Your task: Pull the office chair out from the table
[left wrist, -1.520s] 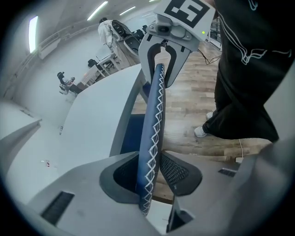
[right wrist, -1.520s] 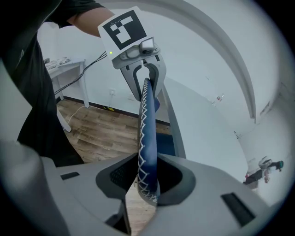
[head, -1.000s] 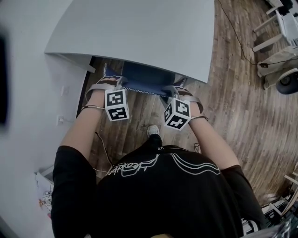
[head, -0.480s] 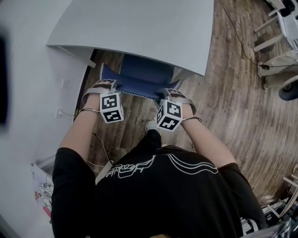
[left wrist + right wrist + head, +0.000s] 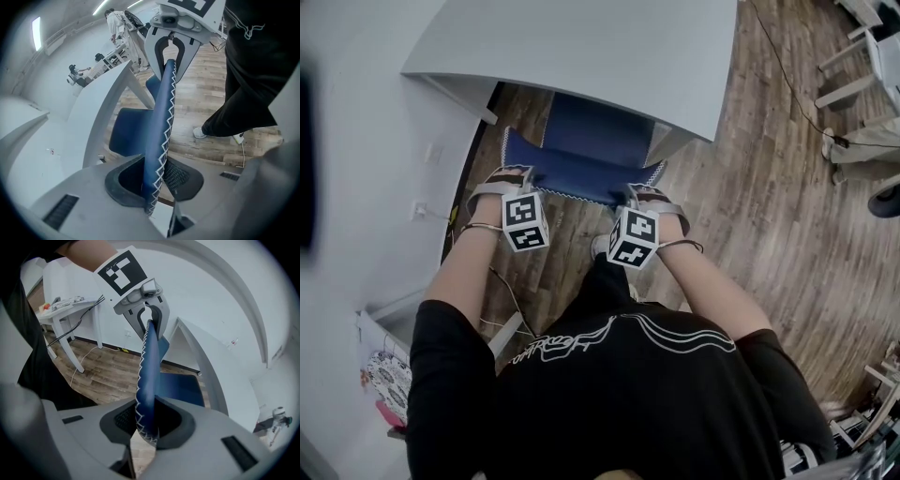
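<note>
The blue office chair's backrest (image 5: 581, 175), edged with white zigzag stitching, stands out from under the white table (image 5: 581, 56). Its seat (image 5: 595, 131) lies partly below the table's edge. My left gripper (image 5: 513, 178) holds the backrest's top edge at its left end and my right gripper (image 5: 641, 194) at its right end. In the left gripper view the backrest (image 5: 161, 126) runs between the pads of my left gripper (image 5: 157, 180). The right gripper view shows the same edge (image 5: 146, 371) pinched in my right gripper (image 5: 147, 420). Both pairs of jaws are closing tighter on it.
A white wall (image 5: 356, 169) runs close along the left, with a cable (image 5: 511, 300) on the wood floor. The person's shoe (image 5: 602, 247) is just behind the chair. White furniture legs (image 5: 853, 84) stand at the far right, and a small white table (image 5: 61, 324) stands behind.
The chair has rolled further out from under the table toward the person. Both grippers came back with it, still clamped on the backrest's top edge.
</note>
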Demonstrator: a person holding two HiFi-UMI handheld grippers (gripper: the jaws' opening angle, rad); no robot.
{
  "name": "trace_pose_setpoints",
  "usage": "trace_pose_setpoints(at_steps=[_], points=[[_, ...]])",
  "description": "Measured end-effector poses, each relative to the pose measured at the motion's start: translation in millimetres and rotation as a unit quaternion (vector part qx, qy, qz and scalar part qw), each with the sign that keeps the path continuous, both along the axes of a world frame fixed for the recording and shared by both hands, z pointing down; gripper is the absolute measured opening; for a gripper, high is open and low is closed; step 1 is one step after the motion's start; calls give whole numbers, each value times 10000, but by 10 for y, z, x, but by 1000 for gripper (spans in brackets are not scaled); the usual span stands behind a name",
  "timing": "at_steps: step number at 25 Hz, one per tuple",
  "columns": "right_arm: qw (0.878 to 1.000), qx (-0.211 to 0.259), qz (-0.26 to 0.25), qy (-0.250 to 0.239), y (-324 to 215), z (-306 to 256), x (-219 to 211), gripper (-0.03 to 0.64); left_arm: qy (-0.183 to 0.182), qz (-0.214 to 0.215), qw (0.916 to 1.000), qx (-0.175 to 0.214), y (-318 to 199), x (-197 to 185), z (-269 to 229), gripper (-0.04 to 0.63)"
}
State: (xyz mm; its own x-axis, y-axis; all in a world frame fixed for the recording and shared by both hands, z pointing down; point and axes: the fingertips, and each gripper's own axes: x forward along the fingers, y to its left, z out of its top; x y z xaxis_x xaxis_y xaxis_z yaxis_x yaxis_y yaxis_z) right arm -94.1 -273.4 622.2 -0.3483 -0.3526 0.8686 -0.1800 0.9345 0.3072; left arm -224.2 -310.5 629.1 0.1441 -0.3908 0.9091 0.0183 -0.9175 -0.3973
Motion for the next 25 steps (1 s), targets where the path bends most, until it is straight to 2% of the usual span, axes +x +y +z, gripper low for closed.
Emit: trace_pose_setpoints(at_steps=[11,25], points=[[9995,-22,-276,172,577,170,55,92,-72,-139,9998,-133,685,26,163,89],[9990,-168,-399,87,1256,135,179,92,-148,-396,9991,-60,1436,128,107,89]])
